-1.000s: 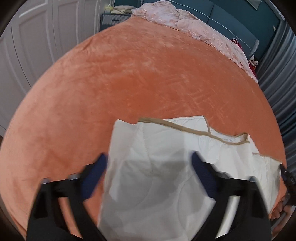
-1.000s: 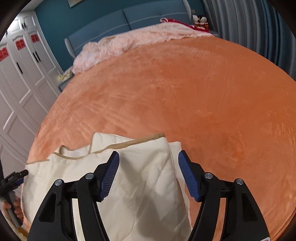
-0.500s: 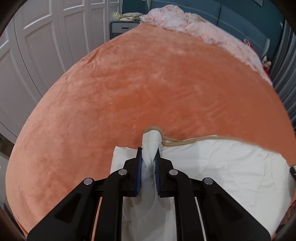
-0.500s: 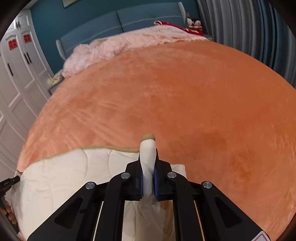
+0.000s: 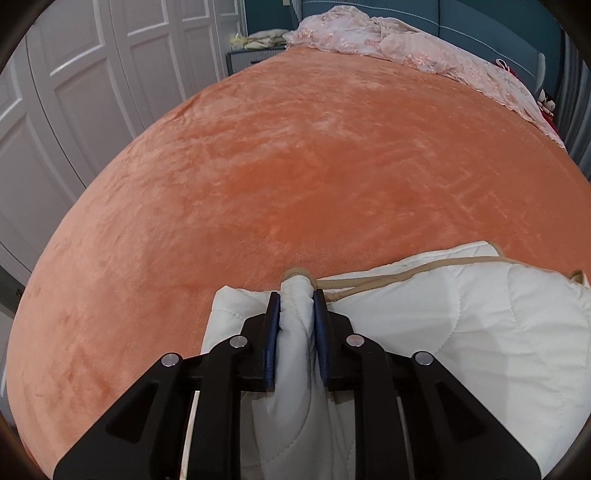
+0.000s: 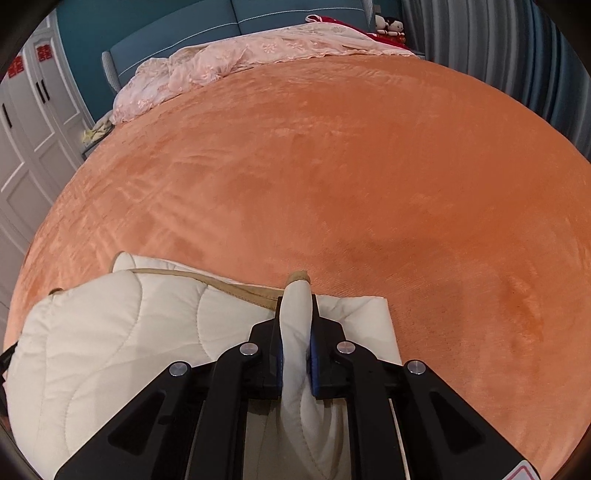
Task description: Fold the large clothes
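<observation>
A white quilted garment [image 5: 461, 332] with tan edging lies at the near edge of an orange bed cover [image 5: 314, 166]. My left gripper [image 5: 296, 295] is shut on a bunched corner of it, the fabric pinched between the blue pads. In the right wrist view the same garment [image 6: 129, 332] spreads to the left, and my right gripper [image 6: 295, 299] is shut on another bunched corner. Both held corners are raised a little off the bed, and the cloth between them arches up.
A pink lace blanket [image 5: 406, 48] is heaped at the far end of the bed before a teal headboard [image 6: 221, 22]. White wardrobe doors [image 5: 74, 92] stand on the left, a grey curtain [image 6: 498, 55] on the right. A nightstand [image 5: 255, 55] holds small items.
One second ago both grippers were open over the flat garment. They closed on its corners half a second ago and have since lifted the fabric slightly, bulging it upward.
</observation>
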A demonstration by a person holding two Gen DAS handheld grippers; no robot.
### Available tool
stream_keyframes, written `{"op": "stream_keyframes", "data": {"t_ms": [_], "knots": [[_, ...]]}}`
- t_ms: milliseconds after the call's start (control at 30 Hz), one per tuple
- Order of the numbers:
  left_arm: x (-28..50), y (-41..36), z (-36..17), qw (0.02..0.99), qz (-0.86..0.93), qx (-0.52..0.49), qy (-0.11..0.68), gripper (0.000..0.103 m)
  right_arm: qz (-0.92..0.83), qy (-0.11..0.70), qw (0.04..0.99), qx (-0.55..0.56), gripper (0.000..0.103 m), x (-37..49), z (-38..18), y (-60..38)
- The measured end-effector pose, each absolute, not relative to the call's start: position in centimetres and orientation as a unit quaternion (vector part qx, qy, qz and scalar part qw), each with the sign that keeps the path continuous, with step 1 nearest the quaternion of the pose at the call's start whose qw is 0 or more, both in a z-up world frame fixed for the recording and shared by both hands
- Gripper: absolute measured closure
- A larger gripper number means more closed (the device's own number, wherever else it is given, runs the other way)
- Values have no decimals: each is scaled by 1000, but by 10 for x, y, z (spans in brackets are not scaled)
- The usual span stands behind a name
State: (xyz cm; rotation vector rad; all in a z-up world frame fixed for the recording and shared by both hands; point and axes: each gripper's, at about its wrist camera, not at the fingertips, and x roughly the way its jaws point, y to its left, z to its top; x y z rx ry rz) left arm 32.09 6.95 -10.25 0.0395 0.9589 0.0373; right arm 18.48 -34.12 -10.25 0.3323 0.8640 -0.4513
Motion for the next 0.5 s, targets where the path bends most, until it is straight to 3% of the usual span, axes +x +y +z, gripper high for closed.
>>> {"op": "stream_keyframes", "data": {"t_ms": [500], "knots": [[317,65,-109,898,28,23,438,84,-221,401,877,150,92,185,-110,-336]]}}
